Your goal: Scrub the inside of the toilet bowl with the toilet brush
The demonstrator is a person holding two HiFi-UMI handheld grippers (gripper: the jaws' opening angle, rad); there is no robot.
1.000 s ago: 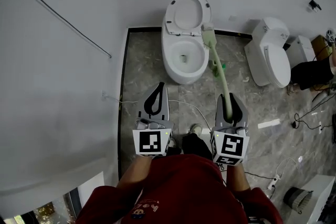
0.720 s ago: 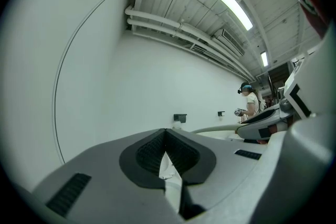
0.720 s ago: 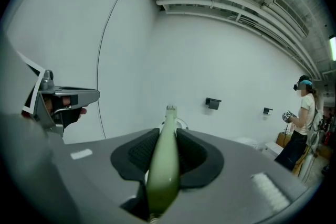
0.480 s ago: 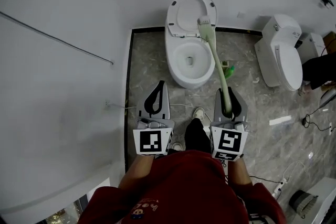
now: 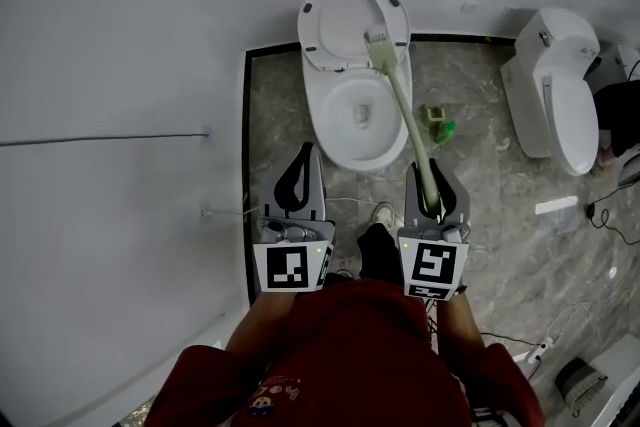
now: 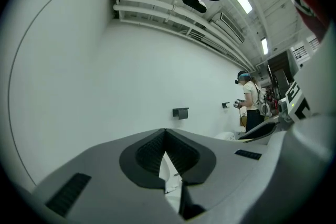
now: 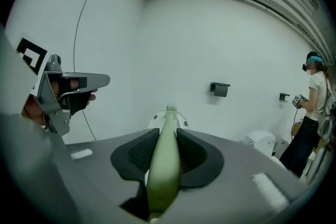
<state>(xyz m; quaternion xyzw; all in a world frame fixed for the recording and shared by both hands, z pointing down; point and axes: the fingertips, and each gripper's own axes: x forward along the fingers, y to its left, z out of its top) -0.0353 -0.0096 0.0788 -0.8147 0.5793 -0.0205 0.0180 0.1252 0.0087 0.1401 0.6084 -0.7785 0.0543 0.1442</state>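
In the head view we see the toilet (image 5: 350, 130) against the wall at the far edge of the grey tiled floor (image 5: 280, 125), with its lid raised. The right gripper (image 5: 430, 177) is clamped on the pale green handle of the toilet brush (image 5: 405, 115). The handle slants up and left from the jaws, past the bowl's right rim. Its bristled head lies over the back right of the rim, against the raised lid. We cannot tell whether it touches anything there. The left gripper (image 5: 305, 153) is level with the right one, in front of the bowl, and carries nothing. A small green object (image 5: 440, 127) lies on the floor right of the bowl, and a second toilet (image 5: 560, 95) stands near the floor's right edge.

In the left gripper view the jaws meet at their tips with nothing between them. Beyond them is a white wall with a black fixture (image 6: 180, 112).

In the right gripper view both pads press the green handle, which runs straight ahead to the toilet lid.
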